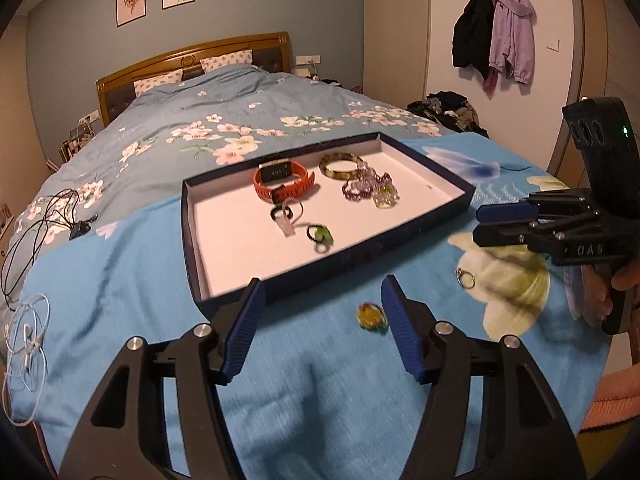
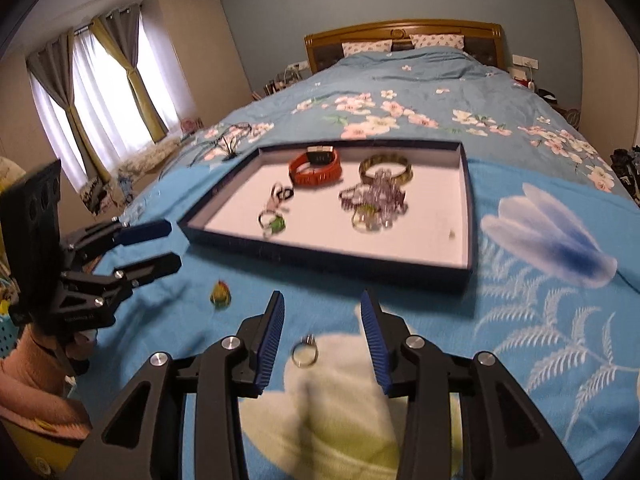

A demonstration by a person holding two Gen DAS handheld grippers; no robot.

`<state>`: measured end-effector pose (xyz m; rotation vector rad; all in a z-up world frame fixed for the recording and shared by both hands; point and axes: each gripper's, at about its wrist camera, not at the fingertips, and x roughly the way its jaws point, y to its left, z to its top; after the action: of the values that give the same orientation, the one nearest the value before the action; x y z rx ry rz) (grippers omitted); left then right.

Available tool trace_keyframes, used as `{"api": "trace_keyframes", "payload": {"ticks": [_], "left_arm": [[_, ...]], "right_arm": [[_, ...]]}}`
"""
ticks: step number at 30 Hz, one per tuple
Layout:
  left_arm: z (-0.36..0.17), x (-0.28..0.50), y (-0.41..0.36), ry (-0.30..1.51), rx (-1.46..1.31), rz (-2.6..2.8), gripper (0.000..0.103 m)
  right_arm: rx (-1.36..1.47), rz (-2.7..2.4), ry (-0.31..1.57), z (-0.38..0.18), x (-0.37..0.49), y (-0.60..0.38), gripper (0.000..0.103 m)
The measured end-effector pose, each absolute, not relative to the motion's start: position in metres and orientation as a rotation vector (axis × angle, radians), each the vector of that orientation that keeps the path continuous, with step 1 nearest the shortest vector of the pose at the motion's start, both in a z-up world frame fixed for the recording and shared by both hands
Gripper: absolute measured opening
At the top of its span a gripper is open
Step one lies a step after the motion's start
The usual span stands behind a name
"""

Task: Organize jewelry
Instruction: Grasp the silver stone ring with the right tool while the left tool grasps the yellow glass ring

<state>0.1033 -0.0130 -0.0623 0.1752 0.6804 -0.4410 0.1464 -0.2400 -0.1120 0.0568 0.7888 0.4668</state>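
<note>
Lying flat on the bed (image 2: 520,320), long axis from 9 to 3 o'clock: tray (image 2: 469,216) with jewelry. Ring (image 2: 305,354) between released jaws of right gripper (image 2: 323,338); left gripper (image 1: 323,320) also released, empty.

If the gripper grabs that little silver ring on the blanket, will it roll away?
The silver ring looks thin and smooth, so it may slip sideways. Lying flat on the soft blanket, it probably won't roll. It is likely very light.
</note>
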Motion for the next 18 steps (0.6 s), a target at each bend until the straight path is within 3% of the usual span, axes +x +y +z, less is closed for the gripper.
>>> {"api": "trace_keyframes", "payload": {"ticks": [18], "left_arm": [[-0.085, 0.11, -0.029, 0.785, 0.158, -0.488, 0.063]], "right_arm": [[-0.007, 0.482, 0.869, -0.132, 0.137, -0.217, 0.043]]}}
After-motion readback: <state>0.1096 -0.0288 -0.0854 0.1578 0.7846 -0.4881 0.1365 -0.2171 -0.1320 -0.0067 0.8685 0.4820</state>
